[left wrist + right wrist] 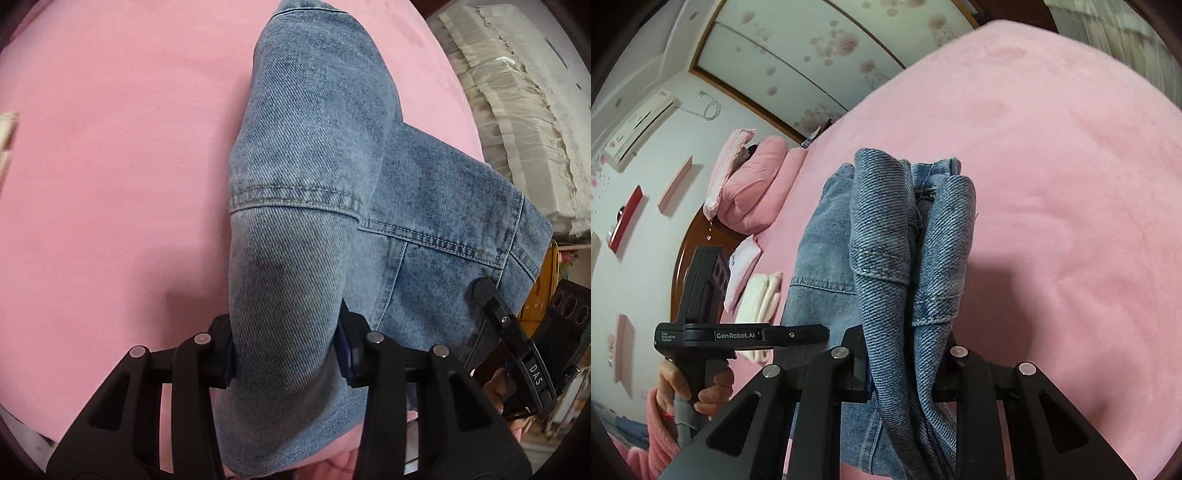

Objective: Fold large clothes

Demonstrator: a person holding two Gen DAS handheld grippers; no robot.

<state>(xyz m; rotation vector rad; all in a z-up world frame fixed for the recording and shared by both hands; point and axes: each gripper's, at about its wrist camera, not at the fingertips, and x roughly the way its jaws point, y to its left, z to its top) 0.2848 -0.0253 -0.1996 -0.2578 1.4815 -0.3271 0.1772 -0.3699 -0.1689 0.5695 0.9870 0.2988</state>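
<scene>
Both grippers hold a blue washed-denim garment (pixel 314 155) up over a pink plush bedspread (pixel 110 147), which serves as the landmark here. The left gripper (pixel 284 354) has its jaws pinching a thick rounded fold of the denim, the rest trailing away from it across the bedspread toward the far edge. The right gripper (pixel 905 373) clamps several bunched layers of the same denim (pixel 908 236), hems stacked together above the bedspread. The other handheld tool shows at the side of each view. To do this fold well, I judge both grips should travel together at equal height, keeping the cloth taut between them, then lower it flat onto the bedspread's middle so the stitched hems line up before either jaw loosens.
</scene>
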